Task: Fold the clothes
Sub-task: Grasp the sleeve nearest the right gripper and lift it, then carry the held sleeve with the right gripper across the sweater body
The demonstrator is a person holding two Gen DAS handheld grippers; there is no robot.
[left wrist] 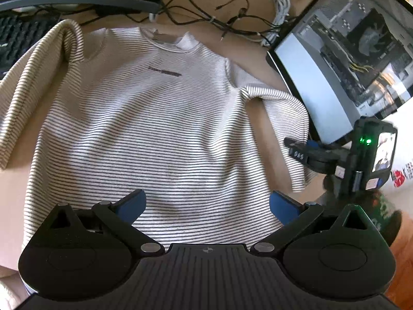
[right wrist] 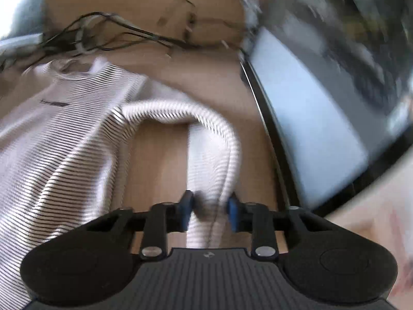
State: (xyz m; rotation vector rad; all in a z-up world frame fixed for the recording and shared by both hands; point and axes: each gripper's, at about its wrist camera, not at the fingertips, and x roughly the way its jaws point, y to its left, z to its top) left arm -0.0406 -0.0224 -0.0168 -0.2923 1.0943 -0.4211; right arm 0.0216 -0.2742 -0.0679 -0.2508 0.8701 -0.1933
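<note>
We are working on the first fold of the shirt, which is lying face up and spread across the desk, collar away from us, with cables and a monitor close behind and to its right. Our right gripper is taking hold of the right sleeve: the sleeve's end is sitting between the blue pads, which are standing narrow and look to be pinching the cloth, though blur in the right wrist view is keeping us from being sure how firmly. Our left gripper is hovering over the hem with its jaws spread wide and nothing between them, the cloth lying flat beneath. We are judging that the next move is calling for a sure pinch on the sleeve, then a lift and a carry inward across the chest, laying it flat without dragging the body of the shirt. The left sleeve is already lying doubled over on its own side and is waiting its turn, and the monitor's edge is standing near enough to the right gripper that we are minding our swing.
</note>
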